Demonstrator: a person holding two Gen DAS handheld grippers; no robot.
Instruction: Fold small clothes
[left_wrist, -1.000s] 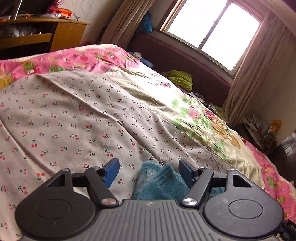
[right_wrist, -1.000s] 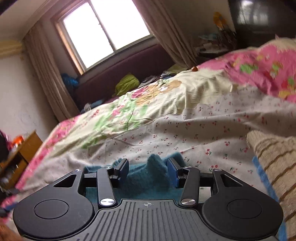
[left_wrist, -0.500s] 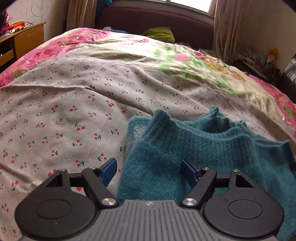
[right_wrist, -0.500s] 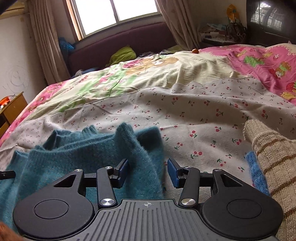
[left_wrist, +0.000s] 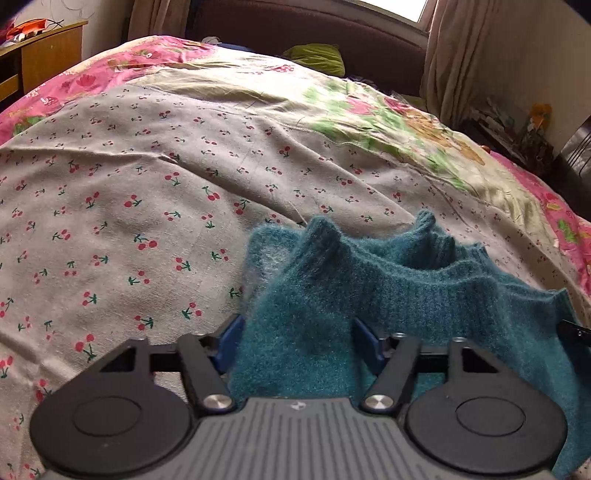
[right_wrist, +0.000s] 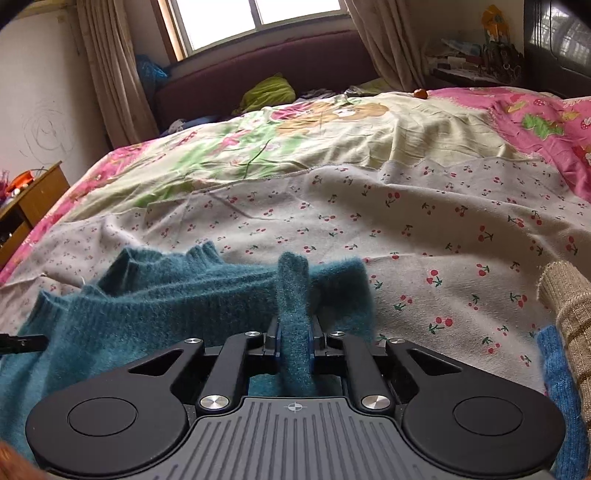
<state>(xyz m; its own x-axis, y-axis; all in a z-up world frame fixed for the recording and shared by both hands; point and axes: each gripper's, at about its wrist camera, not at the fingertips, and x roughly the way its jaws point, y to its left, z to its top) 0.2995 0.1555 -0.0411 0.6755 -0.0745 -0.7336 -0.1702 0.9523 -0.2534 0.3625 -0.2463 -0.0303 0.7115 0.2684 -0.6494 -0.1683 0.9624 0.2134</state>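
Teal sweater (right_wrist: 155, 306) (right jaws pinching)

bed (right_wrist: 406, 206) w/ cherry-print sheet | maroon headboard (right_wrist: 258, 70) | window (right_wrist: 258, 14) bright, curtains (right_wrist: 107, 66) | wood desk (right_wrist: 33, 195)

The sweater (left_wrist: 369, 295) is fuzzy teal knit; the sheet (left_wrist: 147, 206) beneath it is cream with small red cherries; the bedspread (right_wrist: 332, 136) toward the bed's far edge is pink, green and pale yellow; the knit (right_wrist: 570, 306) at the right edge is tan with brown stripes.
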